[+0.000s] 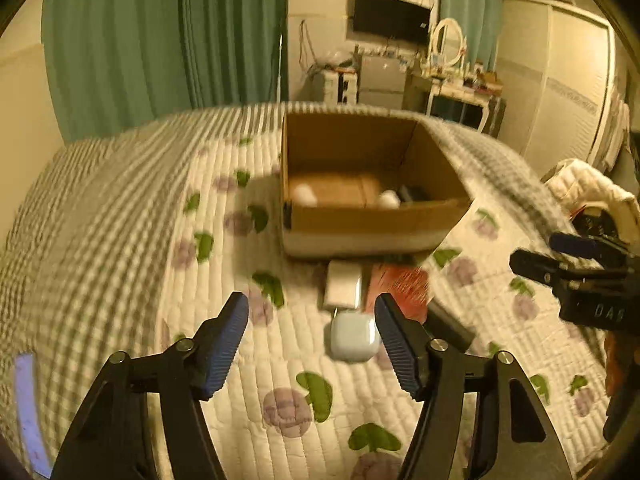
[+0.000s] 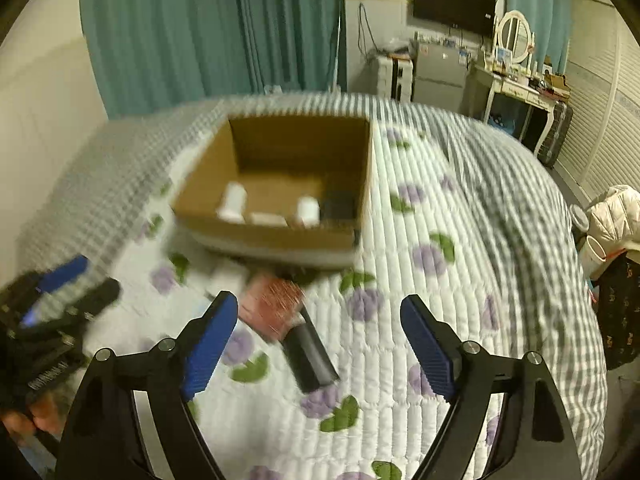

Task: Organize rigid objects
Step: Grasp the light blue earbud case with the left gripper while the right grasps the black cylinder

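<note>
An open cardboard box [image 1: 372, 224] sits on the bed; it holds white items [image 1: 304, 194] and a dark one. It also shows in the right wrist view [image 2: 280, 236]. In front of it lie a white flat box [image 1: 343, 284], a pale blue rounded case [image 1: 354, 340], a red packet [image 1: 400, 286] and a black rectangular object [image 1: 452, 326]. My left gripper [image 1: 312, 344] is open and empty, just short of the blue case. My right gripper [image 2: 318, 344] is open and empty above the black object [image 2: 312, 354] and red packet [image 2: 272, 306]. The right gripper shows in the left view [image 1: 568, 264].
The bed has a white flowered quilt [image 1: 280, 380] and a grey checked blanket [image 2: 520, 200]. A dresser with a mirror [image 1: 448, 44], a small fridge and a wall screen stand behind. Clothes [image 2: 612, 216] lie at the bed's right edge.
</note>
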Motion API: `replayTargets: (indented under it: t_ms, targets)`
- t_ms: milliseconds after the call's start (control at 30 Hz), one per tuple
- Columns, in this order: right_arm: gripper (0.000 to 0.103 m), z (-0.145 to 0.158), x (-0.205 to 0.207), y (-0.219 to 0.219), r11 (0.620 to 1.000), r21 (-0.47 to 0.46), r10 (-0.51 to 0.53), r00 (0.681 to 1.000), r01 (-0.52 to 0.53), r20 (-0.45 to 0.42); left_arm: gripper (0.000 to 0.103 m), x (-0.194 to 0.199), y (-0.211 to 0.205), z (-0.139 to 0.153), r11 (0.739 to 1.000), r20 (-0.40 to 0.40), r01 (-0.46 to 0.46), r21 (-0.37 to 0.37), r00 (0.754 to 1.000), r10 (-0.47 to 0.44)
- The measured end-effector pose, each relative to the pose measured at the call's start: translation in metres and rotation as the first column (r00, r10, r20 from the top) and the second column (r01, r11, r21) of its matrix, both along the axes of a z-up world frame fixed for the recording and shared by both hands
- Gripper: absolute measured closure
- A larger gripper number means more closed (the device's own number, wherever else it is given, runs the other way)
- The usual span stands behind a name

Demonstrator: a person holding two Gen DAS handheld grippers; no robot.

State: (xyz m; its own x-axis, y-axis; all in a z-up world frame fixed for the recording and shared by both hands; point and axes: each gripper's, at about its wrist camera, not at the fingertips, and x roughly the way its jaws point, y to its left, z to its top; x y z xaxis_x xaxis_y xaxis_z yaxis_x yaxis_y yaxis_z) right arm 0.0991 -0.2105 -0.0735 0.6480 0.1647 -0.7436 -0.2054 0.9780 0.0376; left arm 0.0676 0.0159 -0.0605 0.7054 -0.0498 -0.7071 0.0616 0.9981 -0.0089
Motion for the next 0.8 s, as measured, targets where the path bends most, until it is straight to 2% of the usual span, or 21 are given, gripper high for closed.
replayTargets:
  t_ms: [33,100,333,433,633,800]
  targets:
    - [0.019,-0.012,0.002,0.0,1.0,-0.009,0.0,1.0,0.0,-0.017,0.031,0.003,0.0,-0.008,1.0,-0.014,-0.001,-0.004,1.0,0.001]
    - [0.019,-0.038,0.005,-0.001,1.0,-0.015,0.003,0.998,-0.004,-0.056,0.017,0.007,-0.002,-0.026,1.0,-0.038,-0.007,-0.004,0.999,0.007]
    - [0.019,-0.106,0.02,0.009,0.997,-0.045,0.06,0.985,-0.068,-0.159,0.014,0.012,-0.015,-0.065,0.999,-0.076,0.016,0.052,0.997,-0.012]
    - [0.019,-0.12,0.026,0.015,0.995,-0.04,0.087,0.98,-0.096,-0.178,0.014,0.016,-0.013,-0.074,0.998,-0.099,0.0,0.067,0.995,0.007]
    - [0.019,-0.135,0.039,0.025,0.991,0.008,0.132,0.975,-0.133,-0.181,0.014,0.02,-0.007,-0.08,0.999,-0.109,-0.017,0.048,0.994,0.022]
    - [0.022,-0.152,0.047,0.036,0.984,-0.034,0.164,0.97,-0.173,-0.178,0.014,0.02,-0.007,-0.084,0.997,-0.112,-0.019,0.072,0.993,0.027]
